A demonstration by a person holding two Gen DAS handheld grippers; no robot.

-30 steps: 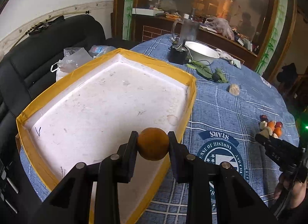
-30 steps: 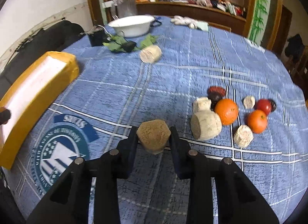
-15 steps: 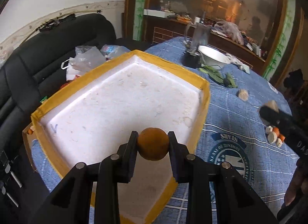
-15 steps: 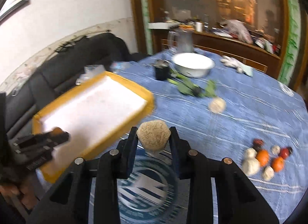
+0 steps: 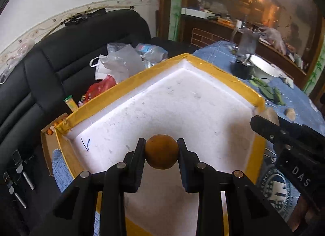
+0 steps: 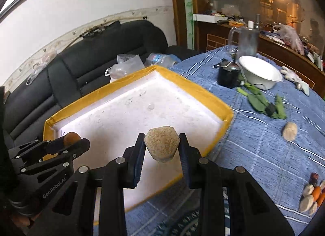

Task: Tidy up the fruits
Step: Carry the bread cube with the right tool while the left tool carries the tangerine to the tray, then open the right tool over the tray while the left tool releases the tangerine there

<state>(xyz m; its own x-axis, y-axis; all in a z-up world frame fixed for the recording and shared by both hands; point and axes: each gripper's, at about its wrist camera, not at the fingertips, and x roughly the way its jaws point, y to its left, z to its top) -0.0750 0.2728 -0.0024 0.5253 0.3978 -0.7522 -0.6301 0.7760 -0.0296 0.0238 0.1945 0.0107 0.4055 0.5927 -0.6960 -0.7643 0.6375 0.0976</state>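
Note:
My left gripper (image 5: 161,151) is shut on a round brown-orange fruit (image 5: 161,154), held above the near part of the white foam tray (image 5: 251,93) with yellow taped rim. My right gripper (image 6: 161,148) is shut on a beige rough-skinned fruit (image 6: 161,146), held over the tray (image 6: 203,91) near its right side. The right gripper also shows at the right of the left wrist view (image 5: 262,126), with the beige fruit (image 5: 271,115) at its tip. In the right wrist view the left gripper (image 6: 71,140) holds the brown-orange fruit (image 6: 72,137) at the tray's left corner. A pile of remaining fruits (image 6: 313,193) lies on the blue tablecloth.
A white bowl (image 6: 260,73), a black cup (image 6: 227,77), a glass jug (image 6: 246,41), green leaves (image 6: 262,102) and a lone beige fruit (image 6: 290,131) sit on the table beyond the tray. A black sofa (image 5: 61,57) with plastic bags (image 5: 119,63) stands left.
Both grippers have moved left from the table toward the tray, each still holding its fruit. The right gripper swung from the fruit pile to above the tray's right side.

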